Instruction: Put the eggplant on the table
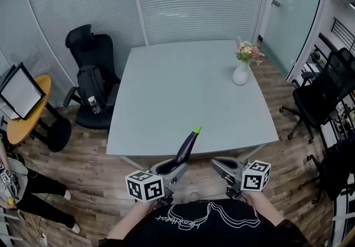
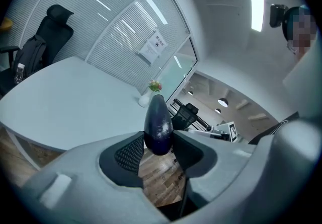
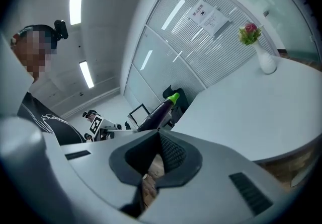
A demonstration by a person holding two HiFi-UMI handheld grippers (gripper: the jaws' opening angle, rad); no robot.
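A dark purple eggplant (image 1: 187,146) with a green stem points up and forward over the near edge of the pale grey table (image 1: 188,85). My left gripper (image 1: 172,169) is shut on its lower end. In the left gripper view the eggplant (image 2: 158,122) stands between the two black pads of that gripper (image 2: 157,150), with the table (image 2: 65,102) ahead. My right gripper (image 1: 219,164) hovers just right of it, shut and holding nothing. In the right gripper view its jaws (image 3: 158,160) are together, and the eggplant (image 3: 158,112) shows to the left, beside the table (image 3: 251,112).
A white vase with flowers (image 1: 241,74) stands at the table's far right. A black office chair (image 1: 91,82) sits at the table's left, with a yellow round table (image 1: 25,107) beyond it. More black chairs (image 1: 324,90) are at the right. A person's legs (image 1: 39,196) are at bottom left.
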